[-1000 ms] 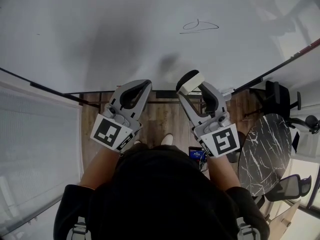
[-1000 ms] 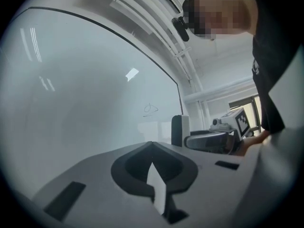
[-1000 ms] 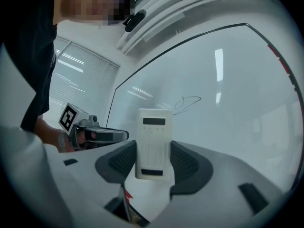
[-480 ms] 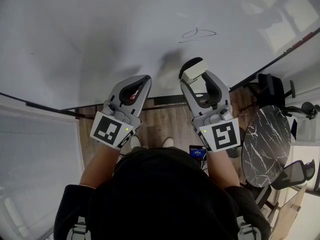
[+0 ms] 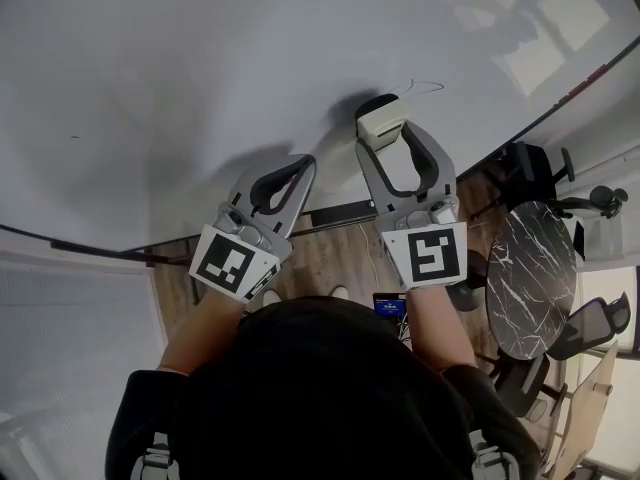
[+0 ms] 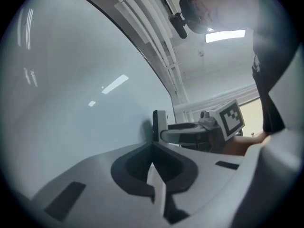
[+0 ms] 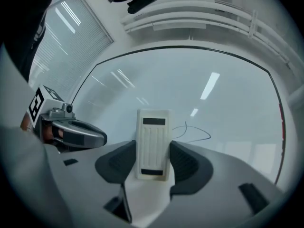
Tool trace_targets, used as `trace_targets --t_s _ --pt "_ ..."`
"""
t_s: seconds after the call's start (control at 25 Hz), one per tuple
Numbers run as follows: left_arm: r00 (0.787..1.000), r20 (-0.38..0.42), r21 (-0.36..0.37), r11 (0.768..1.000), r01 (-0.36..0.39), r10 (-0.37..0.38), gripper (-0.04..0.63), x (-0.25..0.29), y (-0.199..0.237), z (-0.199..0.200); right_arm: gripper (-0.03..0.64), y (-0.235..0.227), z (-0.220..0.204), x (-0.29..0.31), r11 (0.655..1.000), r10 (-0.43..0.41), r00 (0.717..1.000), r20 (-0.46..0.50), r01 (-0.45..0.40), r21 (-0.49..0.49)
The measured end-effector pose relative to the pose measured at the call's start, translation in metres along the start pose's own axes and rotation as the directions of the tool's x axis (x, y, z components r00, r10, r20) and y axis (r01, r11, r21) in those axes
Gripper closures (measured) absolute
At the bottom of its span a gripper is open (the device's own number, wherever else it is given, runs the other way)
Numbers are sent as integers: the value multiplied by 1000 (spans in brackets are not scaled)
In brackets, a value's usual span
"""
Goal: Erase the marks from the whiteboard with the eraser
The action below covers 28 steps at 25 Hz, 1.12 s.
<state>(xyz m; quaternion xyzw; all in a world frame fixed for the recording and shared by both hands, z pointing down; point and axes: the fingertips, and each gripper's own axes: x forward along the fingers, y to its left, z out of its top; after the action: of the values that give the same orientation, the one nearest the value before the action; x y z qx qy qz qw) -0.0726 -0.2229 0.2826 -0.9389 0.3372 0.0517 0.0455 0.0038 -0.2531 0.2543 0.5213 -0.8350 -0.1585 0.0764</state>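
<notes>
A large whiteboard (image 5: 200,58) fills the upper part of the head view. A thin looping black mark (image 5: 425,86) is drawn on it, also seen as the mark (image 7: 192,132) in the right gripper view. My right gripper (image 5: 380,120) is shut on a cream-coloured eraser (image 5: 381,121), held just left of and below the mark. In the right gripper view the eraser (image 7: 153,144) stands upright between the jaws, close against the board. My left gripper (image 5: 290,178) is shut with nothing in it, lower and to the left, near the board's bottom edge.
A black tray rail (image 5: 340,211) runs along the board's lower edge. Below lies a wooden floor (image 5: 340,258). To the right stand a round marble table (image 5: 525,278) and black office chairs (image 5: 540,173). Window blinds (image 7: 66,42) show at the left in the right gripper view.
My right gripper has carried the eraser up the board, close to the mark. The left gripper has shifted slightly right and down in the view.
</notes>
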Motion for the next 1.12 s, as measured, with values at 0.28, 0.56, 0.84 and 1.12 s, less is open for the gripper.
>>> trace_targets --t_s 0.28,0.56,0.84,1.12 --pt "999 16 -15 999 51 -51 591 2 2 5 394 -4 8 12 997 -74 997 -6 74 0" --pt "997 5 -20 997 73 -73 591 10 -3 2 394 -32 4 2 993 -114 993 5 114 11" --pt "997 0 -22 997 74 -74 591 13 -5 -1 394 -76 -6 -9 980 -184 983 8 182 80" --pt "999 -6 -18 999 51 -51 591 9 -3 -1 394 -115 -22 -24 958 -252 967 -15 252 137"
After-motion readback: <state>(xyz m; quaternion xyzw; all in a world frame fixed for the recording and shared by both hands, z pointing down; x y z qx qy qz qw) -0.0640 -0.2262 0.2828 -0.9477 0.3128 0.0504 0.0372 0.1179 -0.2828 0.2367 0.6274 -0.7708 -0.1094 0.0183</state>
